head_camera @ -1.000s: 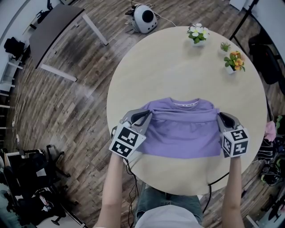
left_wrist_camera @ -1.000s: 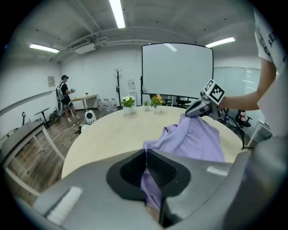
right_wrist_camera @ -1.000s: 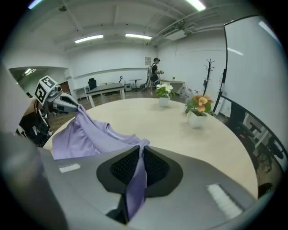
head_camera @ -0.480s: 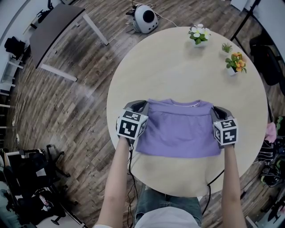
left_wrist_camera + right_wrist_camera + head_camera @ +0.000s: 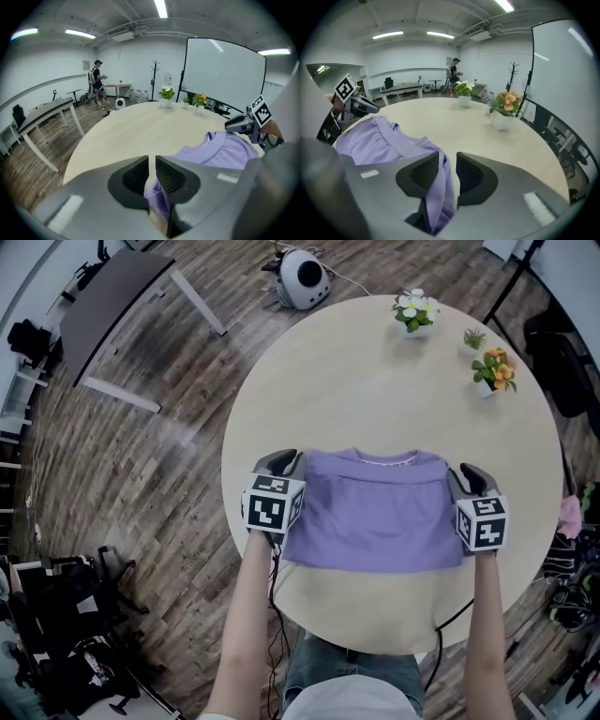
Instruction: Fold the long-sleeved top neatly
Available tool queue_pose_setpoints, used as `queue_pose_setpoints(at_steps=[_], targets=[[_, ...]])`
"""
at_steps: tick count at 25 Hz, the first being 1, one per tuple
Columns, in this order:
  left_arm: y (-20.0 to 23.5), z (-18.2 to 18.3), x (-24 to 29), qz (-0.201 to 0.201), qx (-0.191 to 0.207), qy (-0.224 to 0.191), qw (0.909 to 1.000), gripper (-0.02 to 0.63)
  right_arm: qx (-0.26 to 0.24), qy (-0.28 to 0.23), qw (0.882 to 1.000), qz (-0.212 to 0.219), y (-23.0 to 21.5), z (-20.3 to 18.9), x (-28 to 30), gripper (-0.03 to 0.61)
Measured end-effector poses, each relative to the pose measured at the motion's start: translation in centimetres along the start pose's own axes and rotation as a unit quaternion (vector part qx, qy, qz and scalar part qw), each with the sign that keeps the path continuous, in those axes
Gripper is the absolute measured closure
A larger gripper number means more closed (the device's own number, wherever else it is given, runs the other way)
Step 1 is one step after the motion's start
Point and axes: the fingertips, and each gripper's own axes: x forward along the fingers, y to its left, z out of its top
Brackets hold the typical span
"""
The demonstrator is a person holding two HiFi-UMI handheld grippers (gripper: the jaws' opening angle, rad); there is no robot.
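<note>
Table (image 5: pixel 375 381): round, pale top, on a wood-plank floor.
Long-sleeved top (image 5: pixel 375 512): purple, folded into a flat rectangle, lying near the table's near edge, about midway between its left and right sides; the neckline (image 5: pixel 394 459) faced the far edge.
Left gripper (image 5: pixel 281 463): at the top's left edge, near its far corner. Jaws were drawn almost together, with only a thin slit at the tips and purple cloth pinched between them deeper in.
Right gripper (image 5: pixel 464 476): at the top's right edge, near its far corner. Jaws stood slightly wider than the left pair, with a bunch of cloth filling the gap and held there.
Potted plants: white flowers (image 5: pixel 413 311), small green plant (image 5: pixel 474 337), orange flowers (image 5: pixel 493 369), all along the far right edge, well apart from the top.
</note>
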Motion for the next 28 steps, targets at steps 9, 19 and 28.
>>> queue_pose_setpoints(at_steps=[9,19,28], targets=[[-3.4,3.1,-5.5,-0.002,0.049,-0.066,0.9966,0.566,0.017,-0.02,0.999,-0.018,-2.7,0.0,-3.9,0.439],[-18.0,3.2,-7.7,-0.124,0.086,-0.105,0.9829,0.566,0.018,-0.015,1.0,0.014,-1.9,-0.5,-5.0,0.427],[-30.7,-0.9,-6.1,-0.239,0.097,-0.068,0.9637,0.563,0.0,-0.006,0.999,0.044,-1.5,-1.4,-4.7,0.423]])
